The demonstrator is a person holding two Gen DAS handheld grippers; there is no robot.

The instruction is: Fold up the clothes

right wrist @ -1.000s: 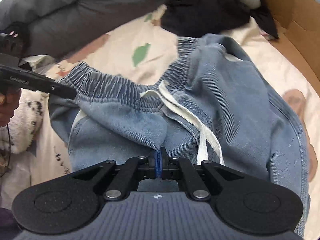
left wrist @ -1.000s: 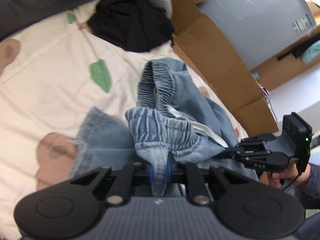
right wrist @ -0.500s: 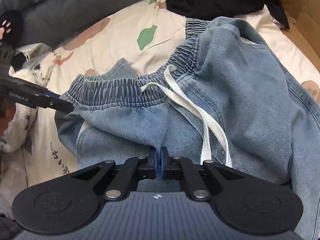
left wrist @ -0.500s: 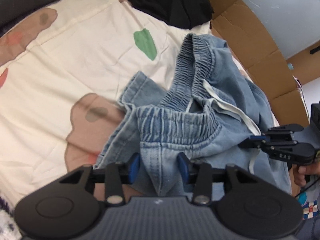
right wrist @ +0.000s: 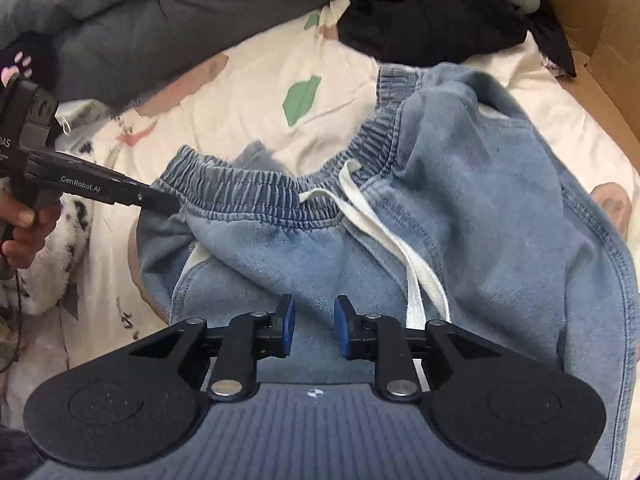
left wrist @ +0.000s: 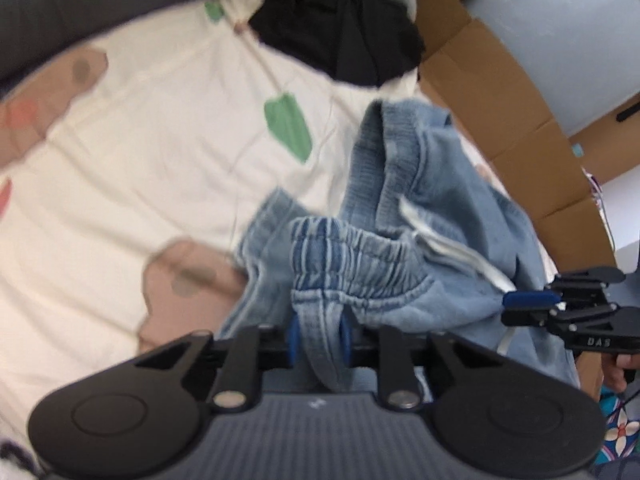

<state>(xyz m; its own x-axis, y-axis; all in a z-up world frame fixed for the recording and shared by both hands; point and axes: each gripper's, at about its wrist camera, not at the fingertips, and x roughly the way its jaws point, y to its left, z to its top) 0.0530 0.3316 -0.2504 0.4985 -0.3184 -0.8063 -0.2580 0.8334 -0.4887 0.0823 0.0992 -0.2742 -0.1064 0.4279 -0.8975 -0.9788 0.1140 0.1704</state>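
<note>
Light-blue denim trousers [right wrist: 500,208] with an elastic waistband and a white drawstring [right wrist: 384,232] lie crumpled on a cream patterned bed sheet [left wrist: 140,140]. My left gripper [left wrist: 320,340] is shut on a fold of denim just below the waistband [left wrist: 352,264]. In the right wrist view its tip [right wrist: 160,202] meets the waistband's left end. My right gripper [right wrist: 314,330] stands open over the trousers' front, the cloth lying loose under its blue pads [right wrist: 286,330]. It also shows in the left wrist view [left wrist: 520,308], beside the drawstring.
A black garment [right wrist: 432,20] is heaped at the far end of the bed. A grey duvet [right wrist: 140,32] lies along the far left. Cardboard boxes [left wrist: 500,92] stand against the bed's right side. A fluffy white spotted cloth [right wrist: 60,264] sits by the person's hand [right wrist: 24,232].
My left gripper opened half a second ago and has closed again on the denim by the waistband. My right gripper was shut on the trousers' front and has opened, letting it go.
</note>
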